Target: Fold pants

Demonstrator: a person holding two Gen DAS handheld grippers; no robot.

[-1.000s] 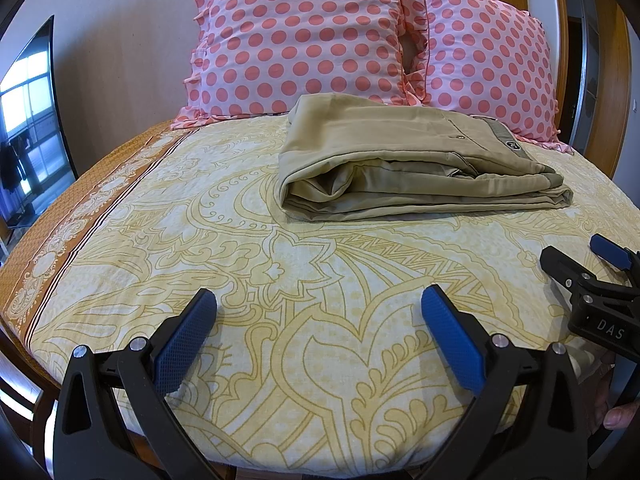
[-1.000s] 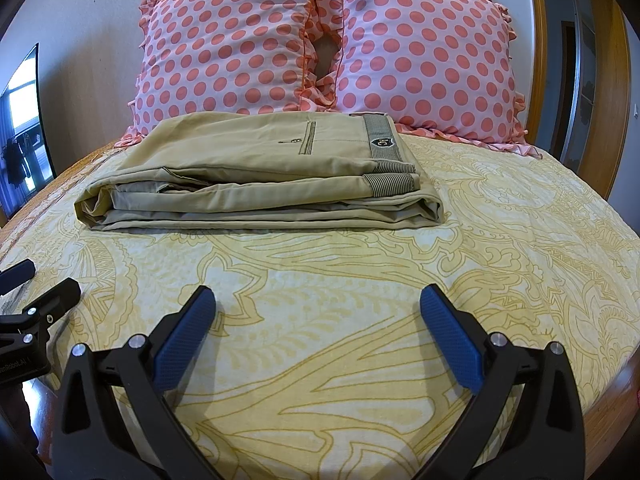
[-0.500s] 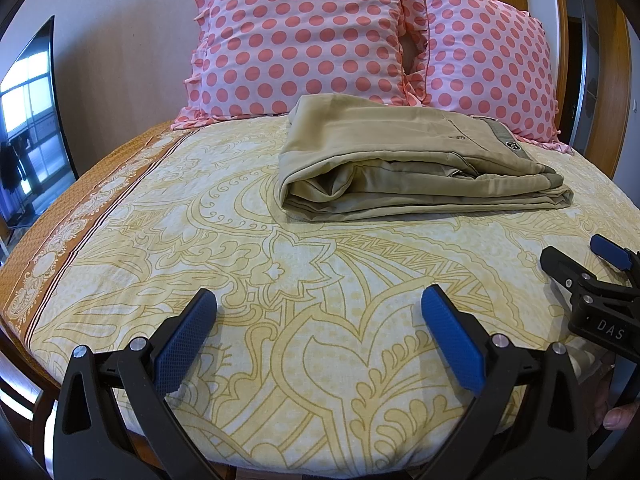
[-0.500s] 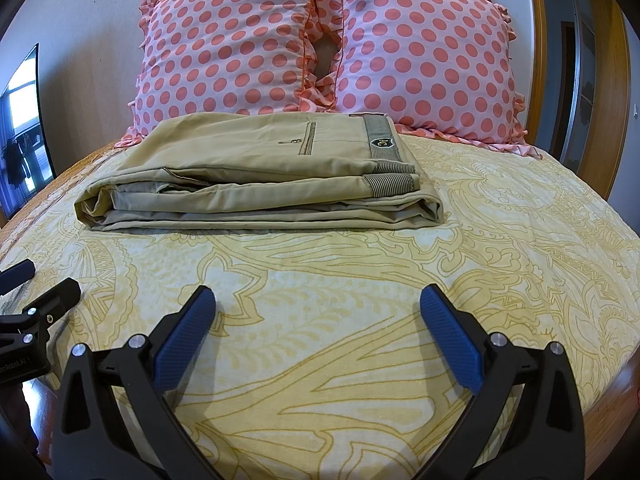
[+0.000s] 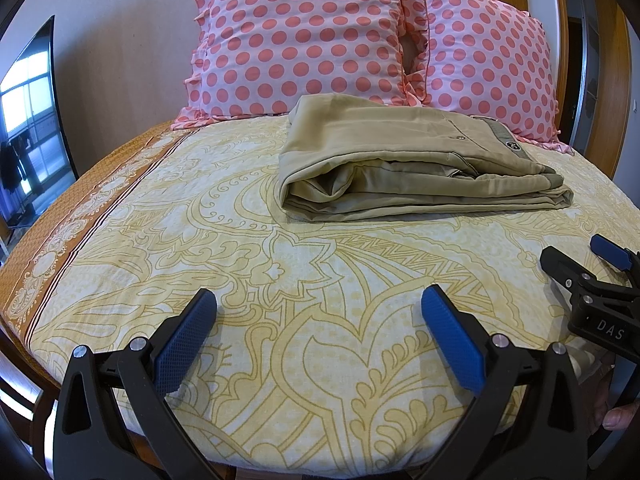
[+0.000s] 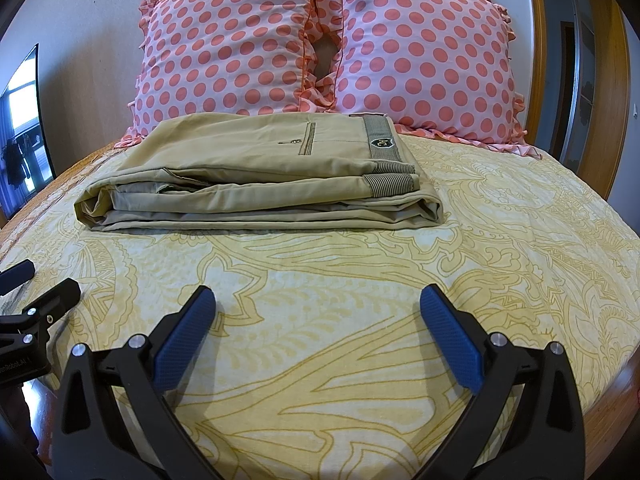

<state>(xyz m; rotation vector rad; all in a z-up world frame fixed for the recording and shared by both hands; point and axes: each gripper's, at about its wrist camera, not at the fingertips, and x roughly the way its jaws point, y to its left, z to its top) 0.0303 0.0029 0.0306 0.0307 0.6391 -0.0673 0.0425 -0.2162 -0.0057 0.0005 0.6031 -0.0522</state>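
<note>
Khaki pants (image 5: 408, 168) lie folded in a flat stack on the yellow patterned bedsheet (image 5: 280, 300), in front of the pillows. They also show in the right wrist view (image 6: 256, 176), waistband to the right. My left gripper (image 5: 318, 320) is open and empty, hovering over the sheet well short of the pants. My right gripper (image 6: 318, 320) is open and empty, also near the bed's front edge. The right gripper shows at the right of the left wrist view (image 5: 580, 260). The left gripper shows at the left edge of the right wrist view (image 6: 36, 284).
Two pink polka-dot pillows (image 6: 320, 40) lean against the wall behind the pants. A dark screen (image 5: 28, 120) stands to the left of the bed. A wooden door frame (image 6: 600, 80) is at the right. The bed's wooden edge (image 6: 616, 400) runs along the front.
</note>
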